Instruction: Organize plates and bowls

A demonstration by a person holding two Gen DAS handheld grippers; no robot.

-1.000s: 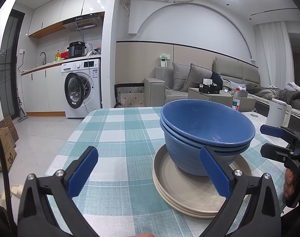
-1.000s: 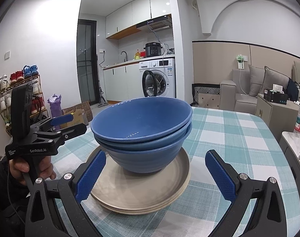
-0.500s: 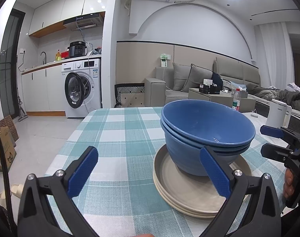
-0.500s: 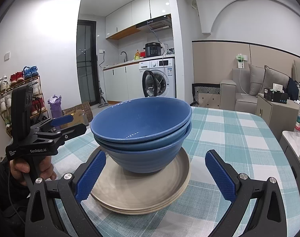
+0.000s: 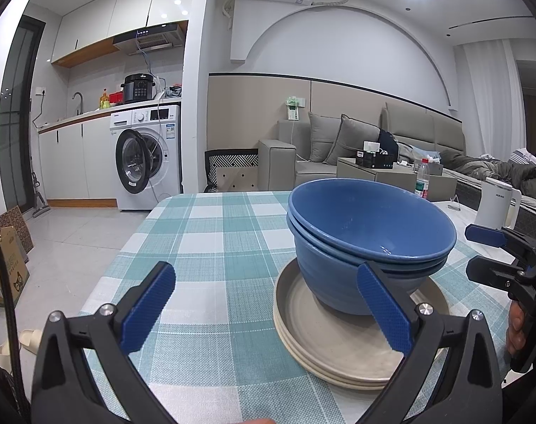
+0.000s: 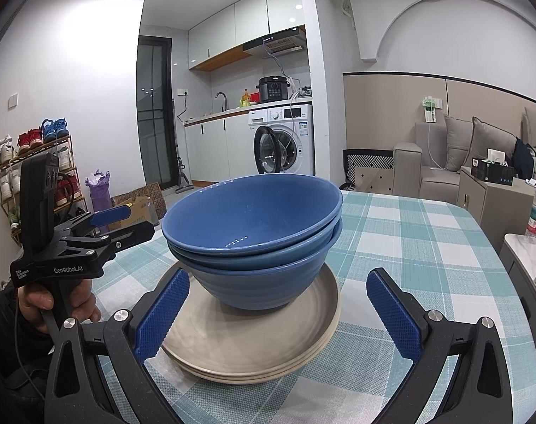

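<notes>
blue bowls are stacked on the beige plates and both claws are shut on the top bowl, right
Not quite. The bowls do sit stacked on the plates, but both views show the left claw and right claw open, holding nothing, clear of the top bowl.

Both cameras sit low, just above the worktop, each looking forward between its own claw fingers. The left wrist view looks from the near left edge, with the stack of bowls close at its right and the sofa far behind. The right wrist view faces the same stack head-on, very near, angled further left toward the shoe rack. Both share the stack, the checked cloth, the washing machine and each other's claw at the frame edge.
</notes>
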